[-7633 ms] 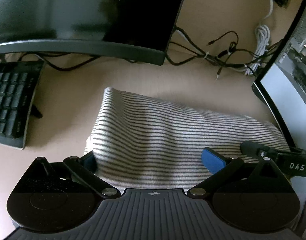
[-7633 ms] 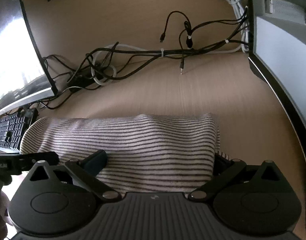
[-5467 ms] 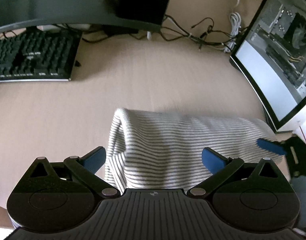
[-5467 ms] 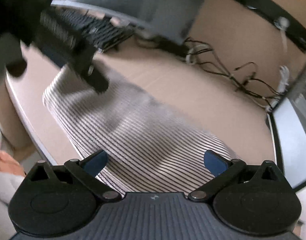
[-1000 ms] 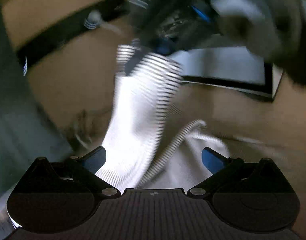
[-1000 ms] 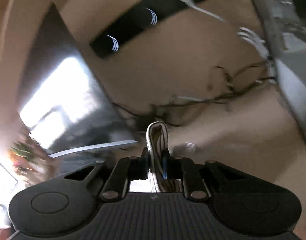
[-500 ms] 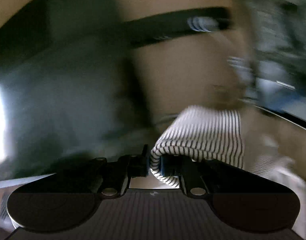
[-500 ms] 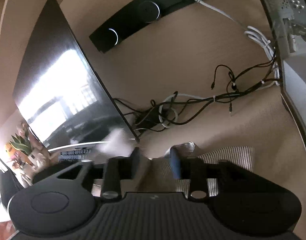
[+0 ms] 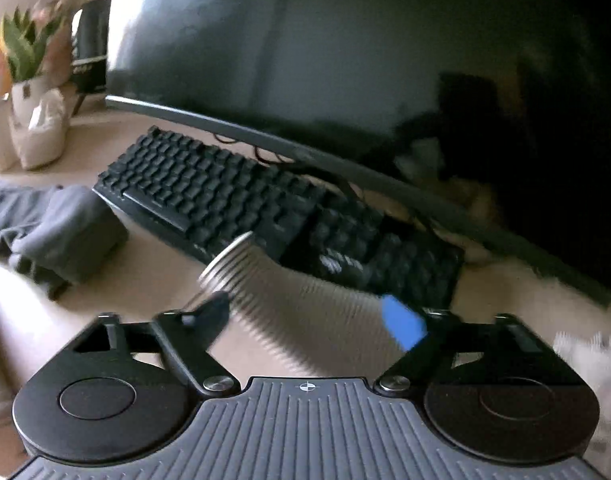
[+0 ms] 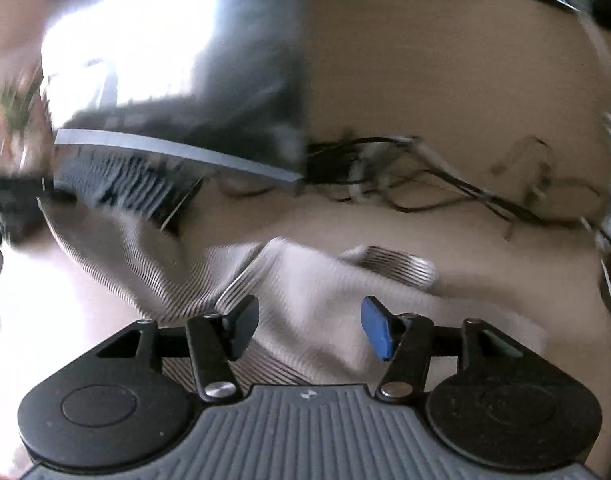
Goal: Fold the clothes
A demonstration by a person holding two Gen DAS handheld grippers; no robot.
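The striped white garment [image 10: 305, 280] lies loosely bunched on the tan desk, blurred by motion. My right gripper [image 10: 311, 328] is open just above its near part, and the cloth shows between the two fingers without being pinched. In the left wrist view a rolled edge of the same striped garment [image 9: 289, 296] runs between the spread fingers of my left gripper [image 9: 305, 320], which is open too. A blue pad [image 9: 403, 326] shows on its right finger.
A black keyboard [image 9: 245, 204] and a curved dark monitor [image 9: 305, 60] stand close behind the garment. A folded grey cloth [image 9: 57, 228] and potted plants [image 9: 25, 52] sit at the left. Tangled cables [image 10: 425, 184] run along the back of the desk [image 10: 485, 264].
Half a second ago my left gripper was shut on a fold of the striped garment; now it is open. The right gripper has opened wider. The garment has dropped onto the desk.
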